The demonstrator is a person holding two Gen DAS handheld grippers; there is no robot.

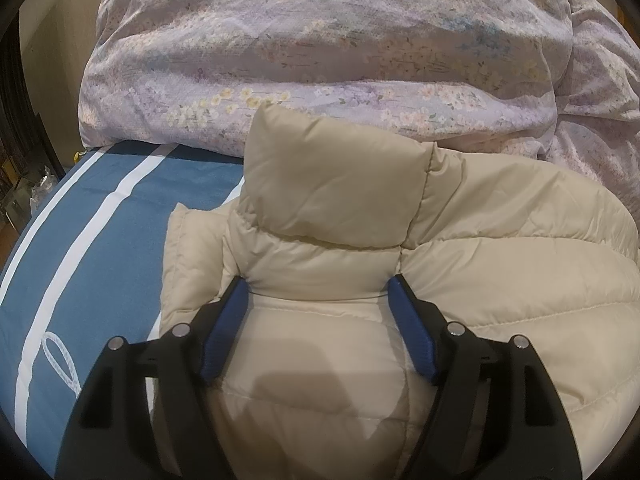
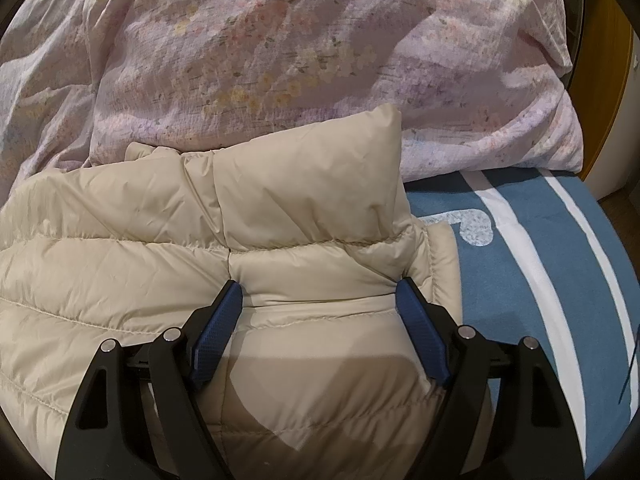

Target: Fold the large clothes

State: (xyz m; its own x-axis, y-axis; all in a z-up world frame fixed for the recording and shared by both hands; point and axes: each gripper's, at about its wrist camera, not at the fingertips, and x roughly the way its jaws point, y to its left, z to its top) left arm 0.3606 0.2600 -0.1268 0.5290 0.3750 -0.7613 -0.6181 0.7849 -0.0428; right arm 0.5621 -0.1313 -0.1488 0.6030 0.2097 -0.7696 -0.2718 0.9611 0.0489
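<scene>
A beige puffer jacket (image 1: 360, 248) lies on a bed with a blue sheet (image 1: 100, 216) that has white stripes, and its far edge reaches a bunched lilac floral duvet (image 1: 320, 60) that fills the back of both views. The jacket is quilted in horizontal seams and its collar (image 1: 336, 184) stands upright, a little tilted. In the left wrist view the left gripper (image 1: 318, 292) rests on the jacket just below the collar, near the jacket's left edge, where a folded part sticks out onto the sheet. Its jaws stand wide apart, and a padded bulge of the jacket rises between the two blue pads (image 1: 412, 332); the pads touch the fabric at the sides, but I cannot tell if they really squeeze it. In the right wrist view the right gripper (image 2: 320, 292) sits in the same way at the jacket's right edge, below the collar (image 2: 312, 184). Its jaws are also wide apart, with jacket (image 2: 120, 240) fabric between the blue pads (image 2: 216, 336), and here too I cannot tell if there is a firm grip. To the right of it the sheet (image 2: 520, 280) shows a white printed shape, and the duvet (image 2: 280, 40) lies behind.
</scene>
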